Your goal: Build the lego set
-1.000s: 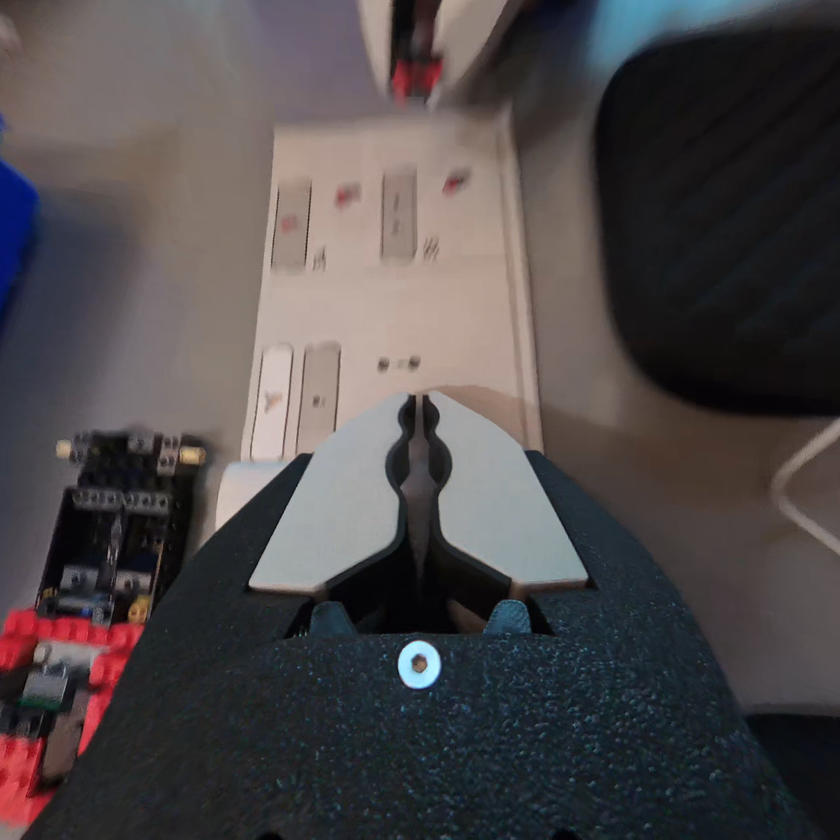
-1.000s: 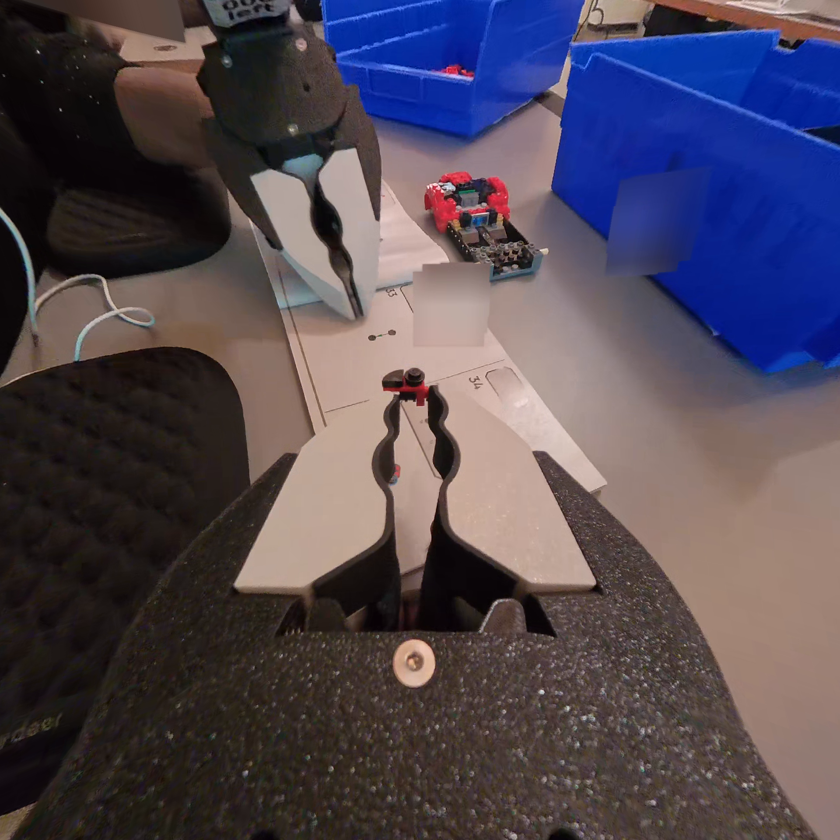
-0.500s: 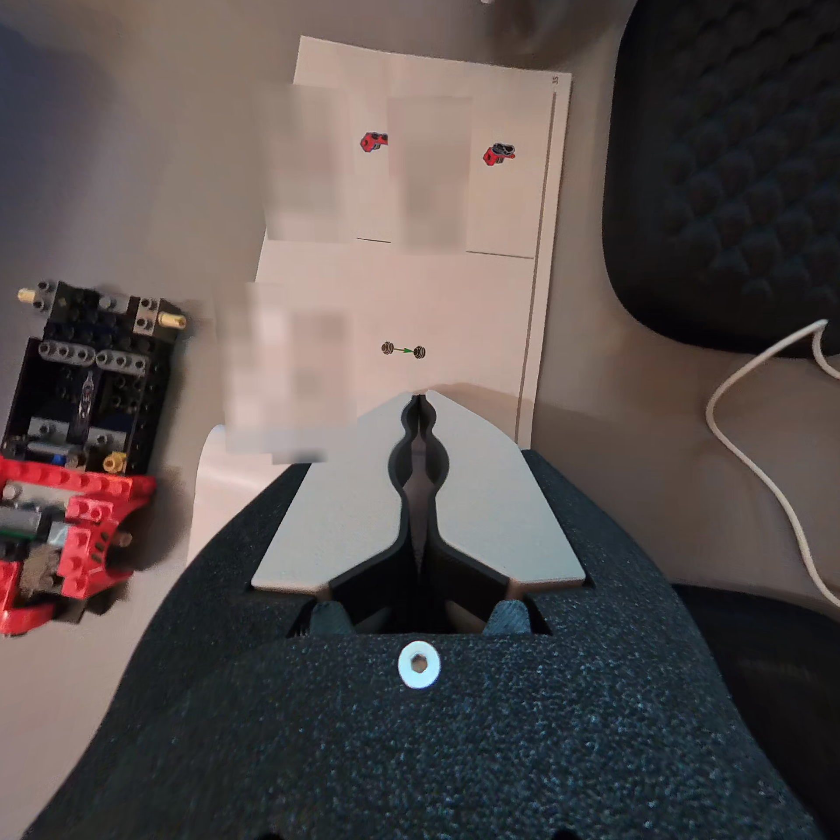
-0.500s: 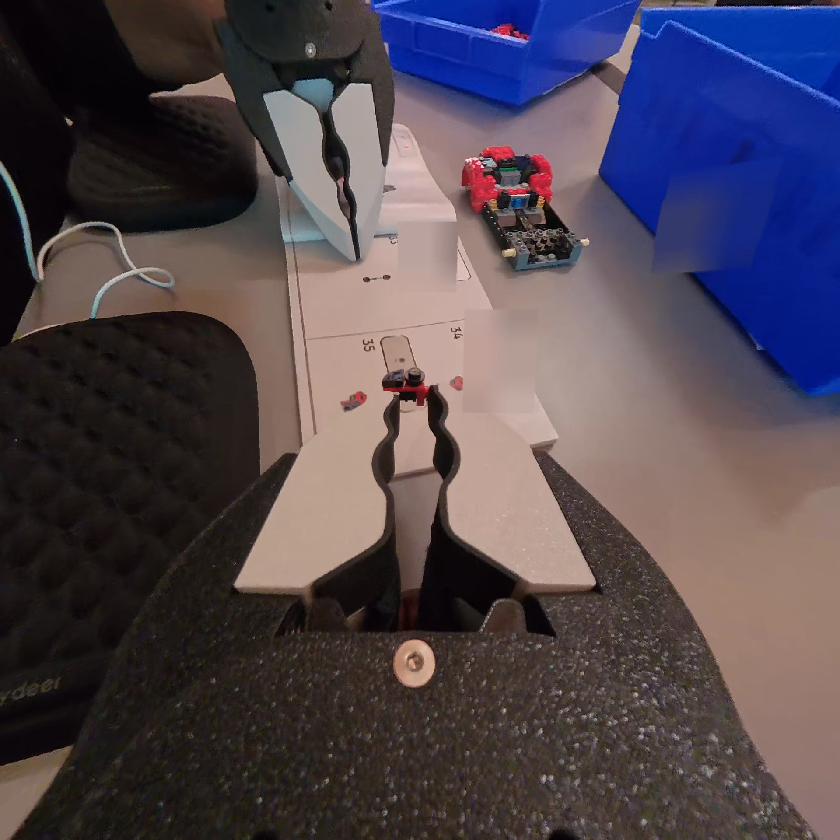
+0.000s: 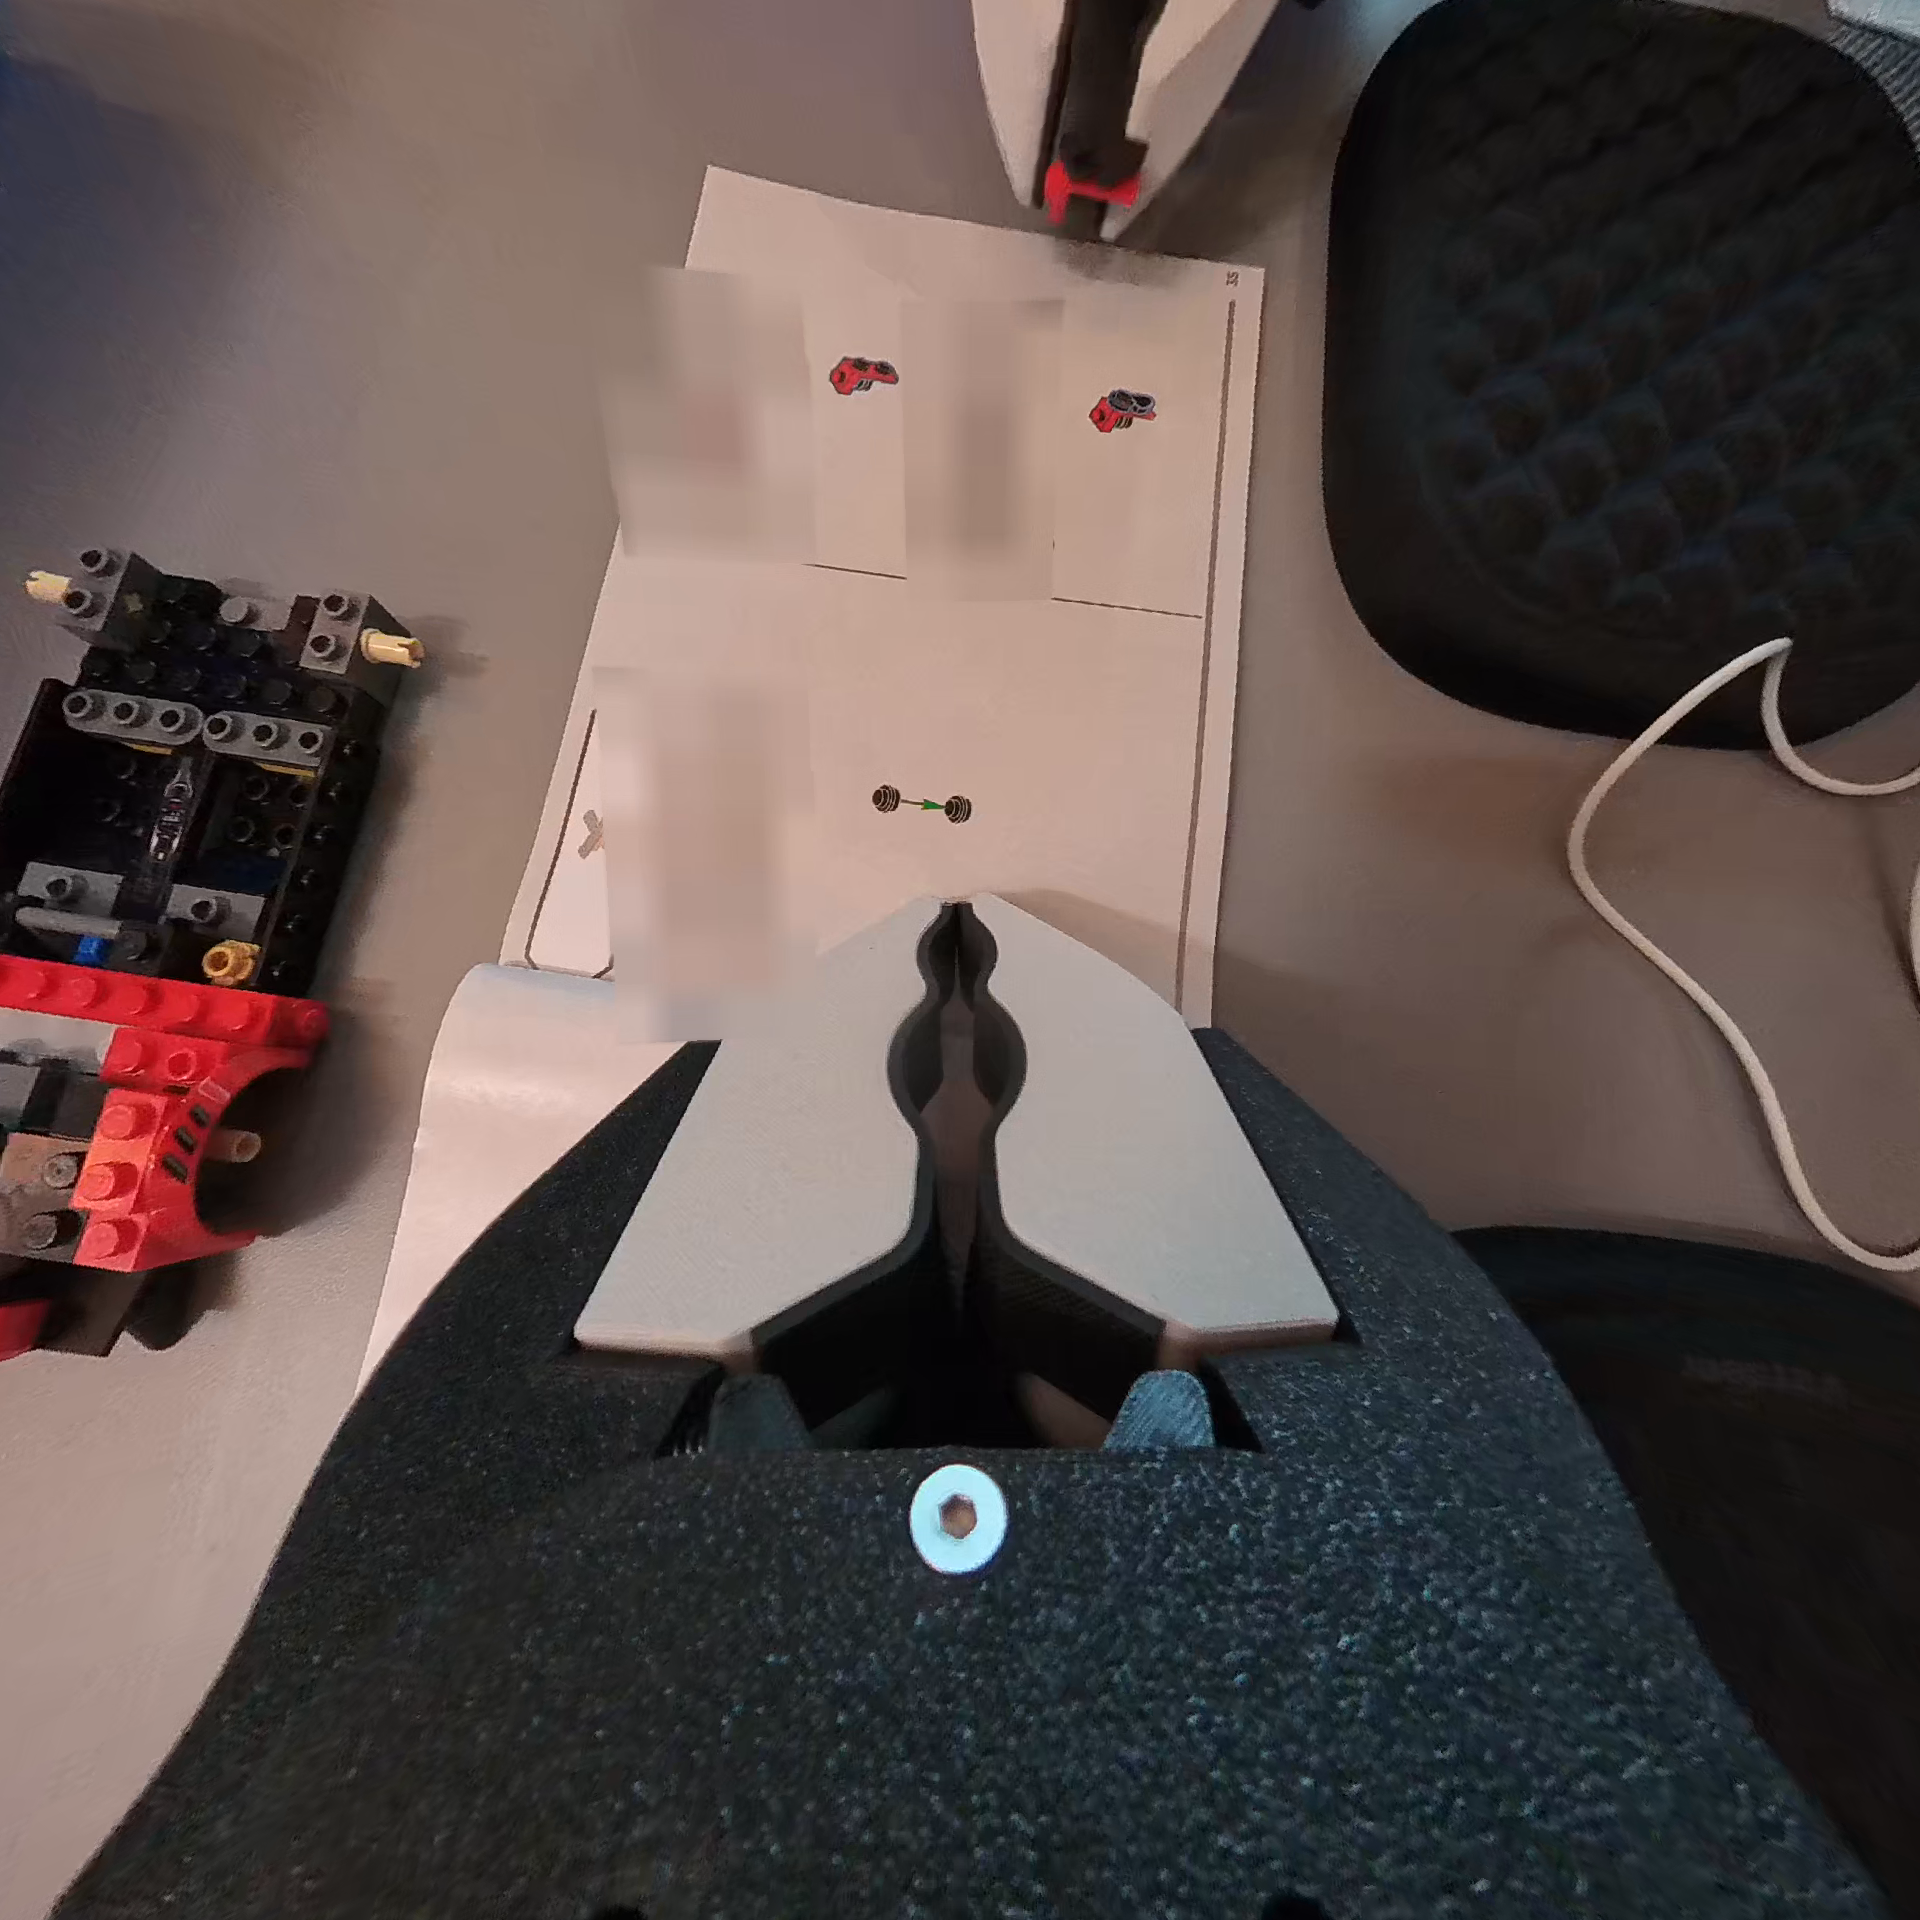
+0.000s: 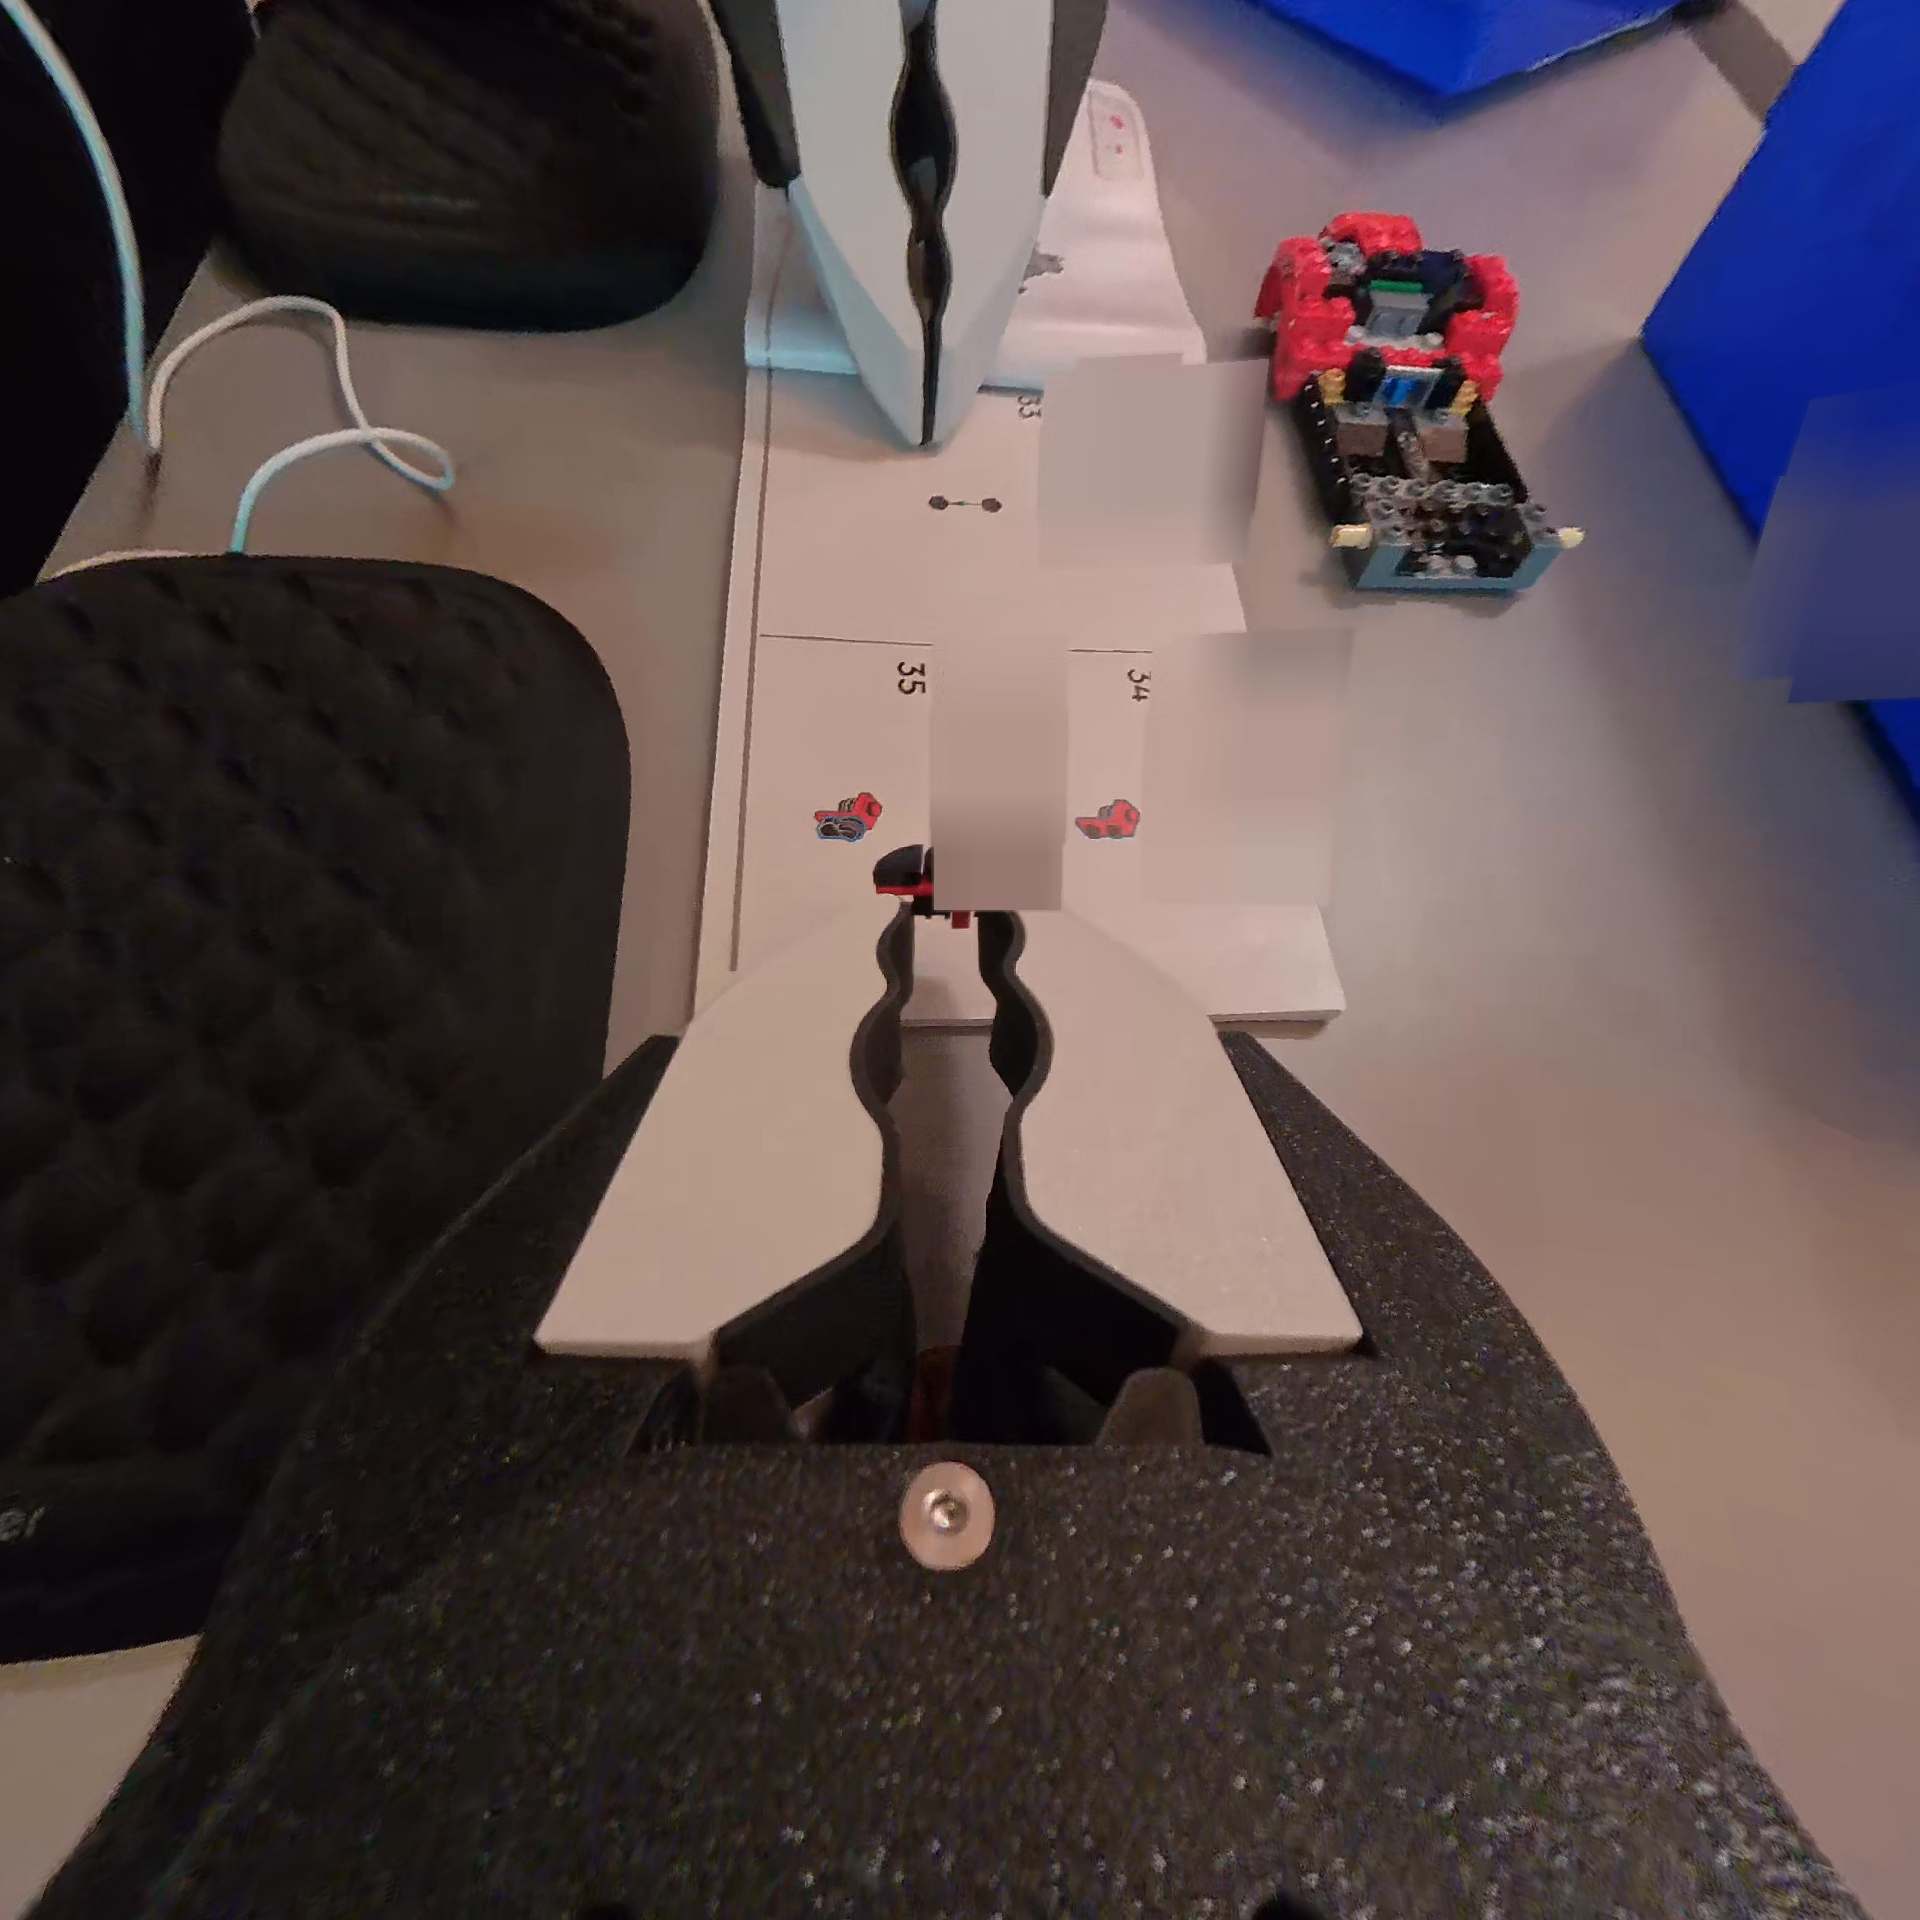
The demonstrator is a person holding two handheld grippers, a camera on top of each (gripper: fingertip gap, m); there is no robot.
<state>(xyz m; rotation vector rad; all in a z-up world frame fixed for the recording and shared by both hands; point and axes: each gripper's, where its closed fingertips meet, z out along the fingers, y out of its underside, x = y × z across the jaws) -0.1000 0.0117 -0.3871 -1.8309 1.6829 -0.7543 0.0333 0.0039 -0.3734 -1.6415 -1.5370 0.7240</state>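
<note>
The part-built lego car (image 6: 1403, 405) has a curved red body at one end and a black studded chassis with grey beams and tan pegs at the other; it rests on the grey bench (image 6: 1558, 935) at about two o'clock in the right wrist view, beside the open instruction booklet (image 6: 883, 571). The right gripper (image 6: 940, 914) reaches level over the booklet's near edge, its fingers clamped on a small red and black lego piece (image 6: 902, 871) at their very tips. The left gripper (image 5: 956, 914) points down at the page from twelve o'clock, its fingers pressed together on nothing. The car lies well apart from both, at nine o'clock in the left wrist view.
</note>
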